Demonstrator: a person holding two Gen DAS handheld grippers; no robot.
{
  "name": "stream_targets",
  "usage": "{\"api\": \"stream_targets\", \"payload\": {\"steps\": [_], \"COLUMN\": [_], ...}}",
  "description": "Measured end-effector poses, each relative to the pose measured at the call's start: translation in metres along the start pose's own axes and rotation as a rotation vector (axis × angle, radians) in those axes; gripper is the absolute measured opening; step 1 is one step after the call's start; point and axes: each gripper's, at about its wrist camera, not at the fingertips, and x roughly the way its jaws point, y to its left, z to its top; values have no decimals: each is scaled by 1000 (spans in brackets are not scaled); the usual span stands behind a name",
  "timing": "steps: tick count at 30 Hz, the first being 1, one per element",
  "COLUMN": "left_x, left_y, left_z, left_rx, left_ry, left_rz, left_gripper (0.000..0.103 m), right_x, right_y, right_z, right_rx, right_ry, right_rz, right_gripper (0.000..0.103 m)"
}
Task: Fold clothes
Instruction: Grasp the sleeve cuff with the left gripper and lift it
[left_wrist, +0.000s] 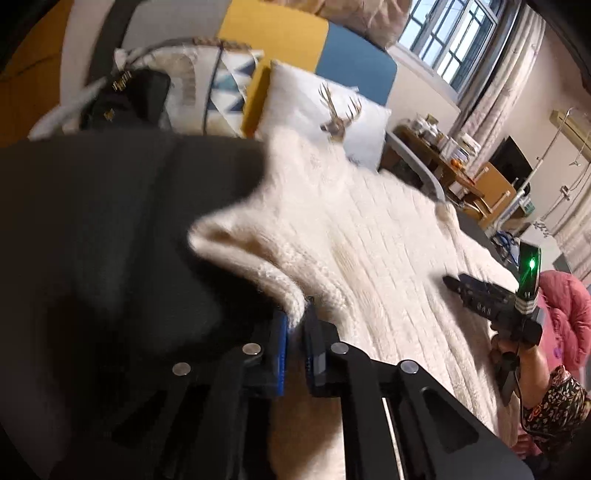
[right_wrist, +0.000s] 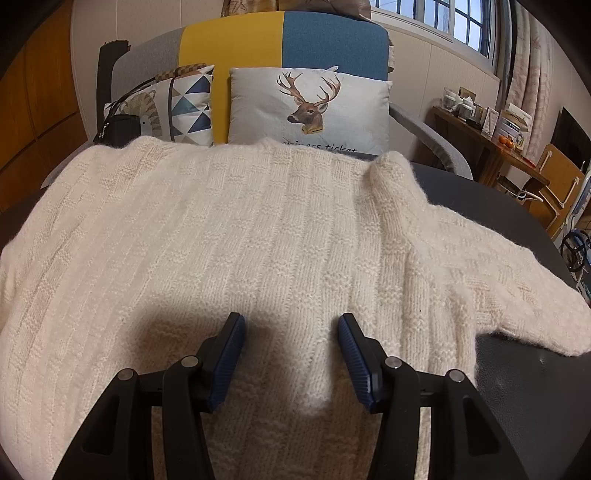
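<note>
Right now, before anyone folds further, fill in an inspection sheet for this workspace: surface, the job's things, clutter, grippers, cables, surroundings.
Surface: dark grey tabletop, mostly covered by the garment.
Job's things: cream knitted sweater spread flat, one sleeve lying out to the right.
Clutter: black bag at the far left edge, beside the sweater.
Grippers: left gripper shut on a sweater edge, lifting it; right gripper open over the sweater.
Cables: nothing seen on the table.
Surroundings: sofa with deer cushion and triangle-pattern cushion; window; crowded side table.
</note>
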Motion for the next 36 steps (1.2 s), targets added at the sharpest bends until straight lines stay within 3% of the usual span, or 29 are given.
{"api": "stream_targets", "payload": {"steps": [3, 10, 16, 17, 19, 23, 25, 28, 30, 32, 34, 36], "left_x": [-26, -83, -107, -107, -96, -59, -56, -67, -84, -97, -103, -98], "left_y": [7, 5, -5, -8, -12, -5, 0, 10, 21, 36, 55, 67], "left_z": [20, 57, 54, 52, 42, 2, -17, -41, -55, -68, -75, -78], "left_rx": [99, 363, 468, 470, 454, 384, 315, 218, 145, 81, 17, -25], "left_ry": [-41, -184, -317, -318, -256, -61, -41, -67, -114, -155, -146, -108], "left_rz": [124, 518, 726, 727, 651, 490, 427, 402, 418, 470, 526, 524], "left_gripper": [6, 6, 6, 9, 10, 22, 23, 31, 59, 70, 71, 71], "right_x": [0, 0, -1, -1, -1, -2, -2, -2, -3, -3, -3, -3], "right_y": [0, 1, 0, 0, 0, 2, 2, 3, 4, 4, 4, 5], "right_z": [0, -1, -1, -1, 0, 0, 1, 1, 2, 2, 2, 2], "right_rx": [-2, -4, -3, -3, -3, -2, 0, 1, 1, 1, 0, -1], "right_ry": [0, 0, 0, 1, 1, 1, 1, 1, 2, 2, 2, 2], "right_rz": [-2, -4, -1, -1, -1, -1, 1, 1, 1, 1, 0, -2], "right_gripper": [54, 54, 54, 54, 54, 54, 54, 54, 54, 54, 54, 54]}}
